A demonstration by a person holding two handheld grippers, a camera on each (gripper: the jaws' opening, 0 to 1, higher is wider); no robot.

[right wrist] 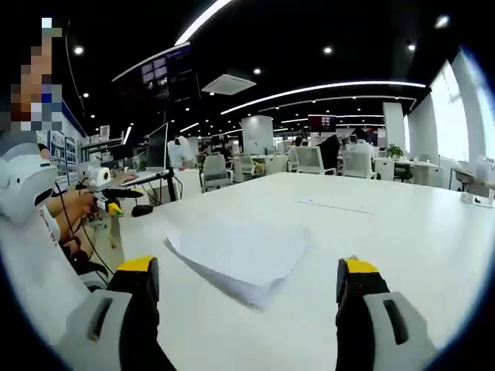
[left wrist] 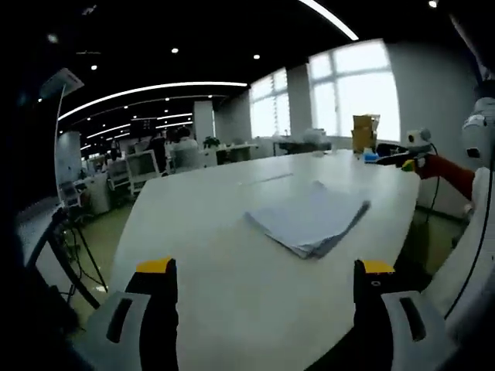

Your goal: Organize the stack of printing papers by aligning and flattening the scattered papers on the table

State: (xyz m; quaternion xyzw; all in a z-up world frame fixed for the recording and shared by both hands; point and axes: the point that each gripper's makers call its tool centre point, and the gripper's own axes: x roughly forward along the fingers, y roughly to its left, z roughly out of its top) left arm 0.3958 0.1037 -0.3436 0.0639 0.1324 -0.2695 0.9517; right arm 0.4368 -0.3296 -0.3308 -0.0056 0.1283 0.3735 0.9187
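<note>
Inspecting: both tools hover above the white desk (left wrist: pixel 232 232), nothing gripped.
Left tool (left wrist: pixel 265 284): jaws spread wide, empty.
Right tool (right wrist: pixel 246 284): jaws spread wide, empty.
Paper stack (left wrist: pixel 309 220): lies flat on the desk, ahead of the left tool and slightly to its right; ahead of the right tool, just left of its centre line (right wrist: pixel 240 255). Edges look fanned, sheets not squared.
Status: alignment judged not yet begun.
Risk: pushing one side alone could skew the sheets further; pressing a jaw tip down may crease a corner.
</note>
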